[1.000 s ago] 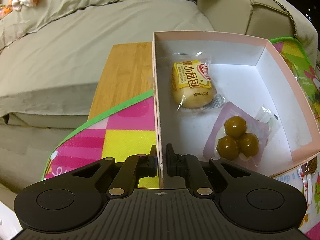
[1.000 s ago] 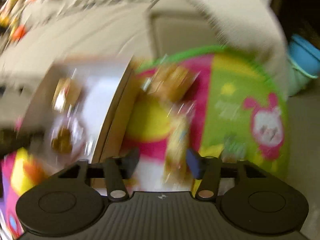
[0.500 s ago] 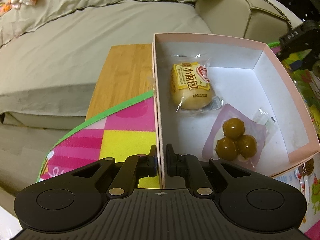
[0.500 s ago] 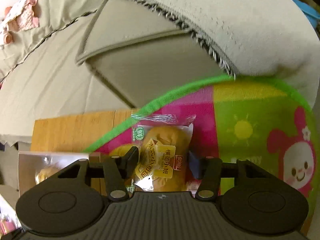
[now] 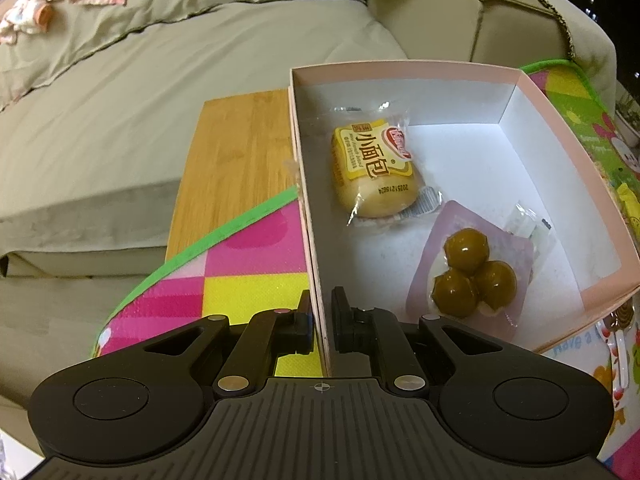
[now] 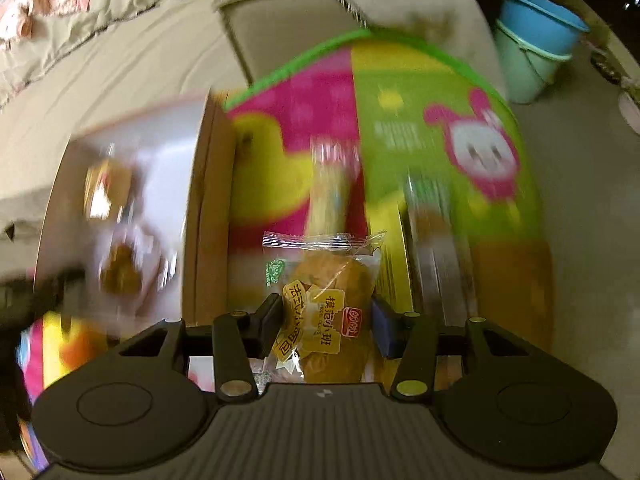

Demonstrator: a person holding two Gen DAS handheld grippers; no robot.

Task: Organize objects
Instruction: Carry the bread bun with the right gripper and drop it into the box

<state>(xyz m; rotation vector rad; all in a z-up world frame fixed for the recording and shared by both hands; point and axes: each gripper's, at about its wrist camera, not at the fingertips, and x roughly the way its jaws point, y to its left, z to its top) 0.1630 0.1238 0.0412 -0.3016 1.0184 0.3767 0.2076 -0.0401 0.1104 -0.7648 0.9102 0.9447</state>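
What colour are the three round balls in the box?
The three balls are dark olive-brown and shiny, clearest in the left wrist view.

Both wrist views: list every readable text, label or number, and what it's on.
"小面包": yellow label of the bun packet in the pink box.
"20251216024", roughly: date code on that packet; digits small.
"法式小面包": bread packet held in the right gripper jaws.
"Have a": play mat, cut off.
Not readable: red brand logos on both packets, small label print, blurred mat text.
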